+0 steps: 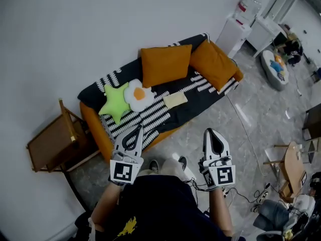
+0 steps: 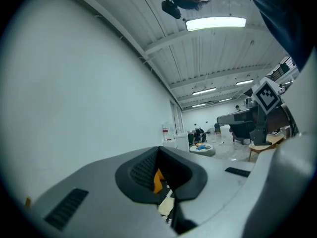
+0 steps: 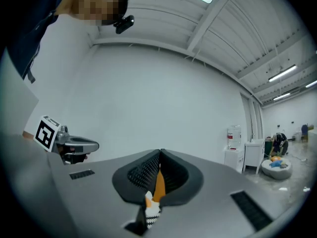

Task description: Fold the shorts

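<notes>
The shorts (image 1: pixel 175 99) lie as a small pale yellow folded rectangle on the sofa's (image 1: pixel 150 117) black-and-white striped cover, below the orange cushions. Both grippers hang in front of the person, short of the sofa's front edge and apart from the shorts. My left gripper (image 1: pixel 136 127) points at the sofa with its jaws pressed together and nothing between them; the same shows in the left gripper view (image 2: pixel 159 149). My right gripper (image 1: pixel 211 131) is over the floor to the right, also shut and empty (image 3: pixel 160 152).
Two orange cushions (image 1: pixel 165 64), a green star pillow (image 1: pixel 115 102) and a fried-egg pillow (image 1: pixel 138 95) sit on the sofa. A wooden side table (image 1: pixel 54 142) stands at its left end. White cabinets (image 1: pixel 233 34), a round cushion with toys (image 1: pixel 275 69), a wooden chair (image 1: pixel 292 167) and floor cables (image 1: pixel 251 195) are to the right.
</notes>
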`<state>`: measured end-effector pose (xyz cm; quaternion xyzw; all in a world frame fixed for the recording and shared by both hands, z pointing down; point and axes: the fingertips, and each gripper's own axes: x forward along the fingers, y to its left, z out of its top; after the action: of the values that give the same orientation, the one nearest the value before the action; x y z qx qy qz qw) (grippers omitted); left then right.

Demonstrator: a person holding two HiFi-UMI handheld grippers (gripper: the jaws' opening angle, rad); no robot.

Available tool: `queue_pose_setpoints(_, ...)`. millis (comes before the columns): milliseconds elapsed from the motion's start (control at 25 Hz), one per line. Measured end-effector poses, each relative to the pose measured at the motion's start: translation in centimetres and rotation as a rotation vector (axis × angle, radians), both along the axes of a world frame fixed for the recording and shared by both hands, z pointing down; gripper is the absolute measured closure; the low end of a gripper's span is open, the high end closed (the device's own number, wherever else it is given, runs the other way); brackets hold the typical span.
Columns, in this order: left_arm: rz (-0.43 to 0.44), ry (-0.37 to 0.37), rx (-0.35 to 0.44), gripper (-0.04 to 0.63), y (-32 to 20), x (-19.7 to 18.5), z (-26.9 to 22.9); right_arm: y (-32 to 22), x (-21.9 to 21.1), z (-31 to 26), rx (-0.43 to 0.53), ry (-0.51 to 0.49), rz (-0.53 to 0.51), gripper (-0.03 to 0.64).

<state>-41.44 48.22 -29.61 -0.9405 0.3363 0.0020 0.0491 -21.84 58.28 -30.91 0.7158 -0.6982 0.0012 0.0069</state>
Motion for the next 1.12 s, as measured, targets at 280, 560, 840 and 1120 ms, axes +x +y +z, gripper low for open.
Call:
queue_pose_setpoints(280, 0.043, 0.017, -0.027, 0.581, 0.2, 1.6, -0.7, -0.6, 0.7, -1.6, 0.015, -0.068, -0.023, 0.6)
queue_pose_setpoints(560, 0.075, 0.005, -0.036, 0.581, 1.4, 1.7, 0.5, 0.0, 0.1, -0.4, 0.0, -0.058, -0.063, 0.6)
queue_pose_setpoints(840, 0.065, -0.011, -0.054, 0.581, 2.7, 1.3, 0.0, -1.7, -2.6, -0.5, -0.025, -0.01, -0.215, 0.6)
queue_pose_setpoints(1120, 0.042, -0.027, -0.039, 0.581, 3.7, 1.4, 1.2, -1.6, -3.1, 0.8, -0.028, -0.008, -0.238, 0.6)
